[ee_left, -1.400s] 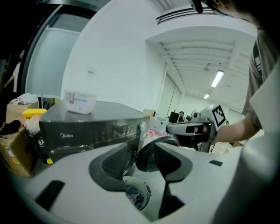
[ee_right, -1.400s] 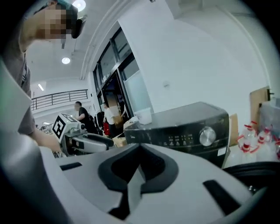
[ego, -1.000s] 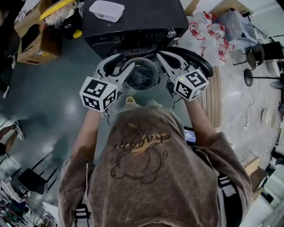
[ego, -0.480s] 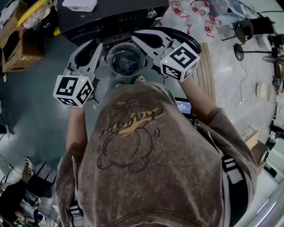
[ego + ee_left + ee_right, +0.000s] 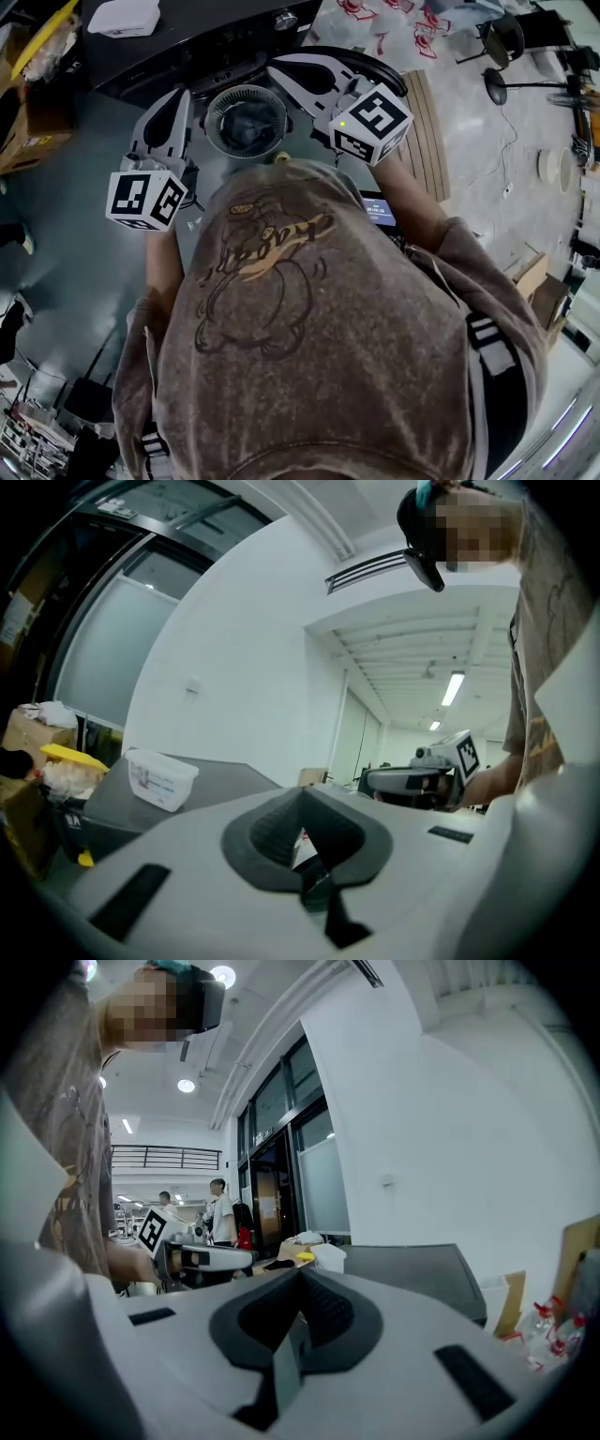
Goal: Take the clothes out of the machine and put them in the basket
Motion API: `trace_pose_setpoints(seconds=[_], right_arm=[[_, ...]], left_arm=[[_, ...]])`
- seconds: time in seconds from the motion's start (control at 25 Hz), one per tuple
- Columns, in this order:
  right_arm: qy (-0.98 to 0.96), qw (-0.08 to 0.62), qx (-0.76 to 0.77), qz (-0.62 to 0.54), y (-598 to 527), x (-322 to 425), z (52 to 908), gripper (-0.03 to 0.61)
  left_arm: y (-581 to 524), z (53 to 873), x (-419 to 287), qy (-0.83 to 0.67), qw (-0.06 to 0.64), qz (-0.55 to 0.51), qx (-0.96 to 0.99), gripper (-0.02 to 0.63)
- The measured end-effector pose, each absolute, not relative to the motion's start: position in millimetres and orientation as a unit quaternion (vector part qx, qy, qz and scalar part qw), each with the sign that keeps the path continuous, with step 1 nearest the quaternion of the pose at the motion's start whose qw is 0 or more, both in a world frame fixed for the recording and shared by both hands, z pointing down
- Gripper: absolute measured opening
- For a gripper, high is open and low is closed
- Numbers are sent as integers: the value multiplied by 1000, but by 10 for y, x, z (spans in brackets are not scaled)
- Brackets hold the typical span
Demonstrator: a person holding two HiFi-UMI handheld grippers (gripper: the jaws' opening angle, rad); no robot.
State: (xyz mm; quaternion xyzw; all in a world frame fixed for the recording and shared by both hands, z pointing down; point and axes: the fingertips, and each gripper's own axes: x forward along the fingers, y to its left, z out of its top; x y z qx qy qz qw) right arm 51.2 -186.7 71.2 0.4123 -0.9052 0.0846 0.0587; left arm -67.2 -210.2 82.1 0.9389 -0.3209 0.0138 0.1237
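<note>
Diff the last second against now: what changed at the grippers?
Left gripper closed its jaws on nothing and swung out left, away from the clothes. Nothing picked up. Unchanged: right gripper right of the clothes, empty; clothes not pulled out; white tub on the machine.

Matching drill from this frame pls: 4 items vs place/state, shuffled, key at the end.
A left gripper
B slatted wooden board
C basket
D white tub

1 on top of the black machine
2 dark clothes inside
3 jaws shut, nothing held
4 on the floor, to the right of that machine in the head view

Pairs: A-3, B-4, C-2, D-1
</note>
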Motion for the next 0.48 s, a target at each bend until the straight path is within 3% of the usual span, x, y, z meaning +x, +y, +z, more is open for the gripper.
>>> trace_pose_setpoints(seconds=[0.48], right_arm=[[-891, 20, 442, 105, -1996, 743, 1131, -3]], left_arm=[[-2215, 1274, -582, -363, 123, 10, 924, 8]])
